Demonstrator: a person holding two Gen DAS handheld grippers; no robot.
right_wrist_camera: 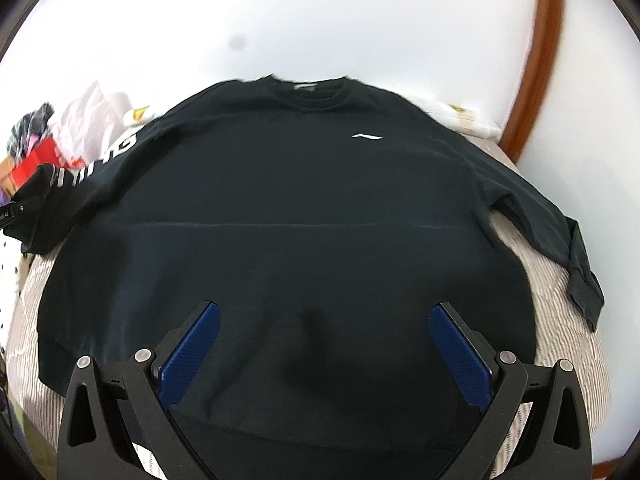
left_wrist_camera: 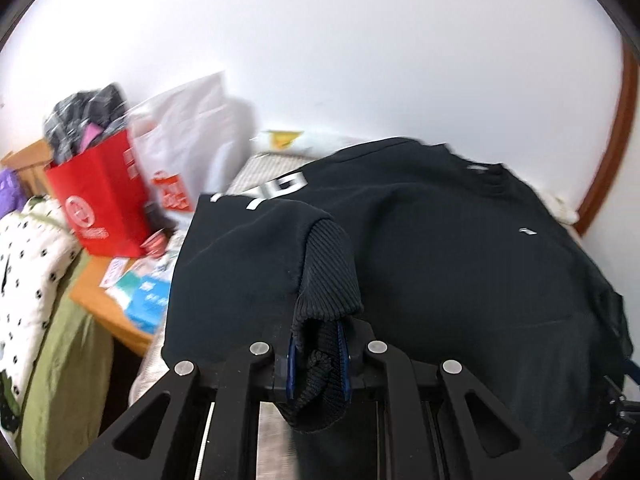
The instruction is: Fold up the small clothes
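A black sweatshirt (right_wrist_camera: pixel 288 200) lies front up and spread flat on a striped bed cover (right_wrist_camera: pixel 560 320), with a small white logo on its chest. My left gripper (left_wrist_camera: pixel 318 344) is shut on the ribbed cuff (left_wrist_camera: pixel 328 264) of the sleeve with white lettering (right_wrist_camera: pixel 92 168). That cuff is lifted off the bed, and the sleeve is drawn over the body of the sweatshirt (left_wrist_camera: pixel 460 260). My right gripper (right_wrist_camera: pixel 324 312) hangs open above the lower middle of the sweatshirt with nothing between its blue pads (right_wrist_camera: pixel 192 352). The other sleeve (right_wrist_camera: pixel 560 240) lies stretched out to the right.
A red paper bag (left_wrist_camera: pixel 104 208) stuffed with clothes and a white plastic bag (left_wrist_camera: pixel 188 136) stand left of the bed. A wooden nightstand (left_wrist_camera: pixel 92 296) beside them carries several packets. A spotted white and green quilt (left_wrist_camera: pixel 36 260) lies at far left. A curved wooden headboard (right_wrist_camera: pixel 536 60) rises at right.
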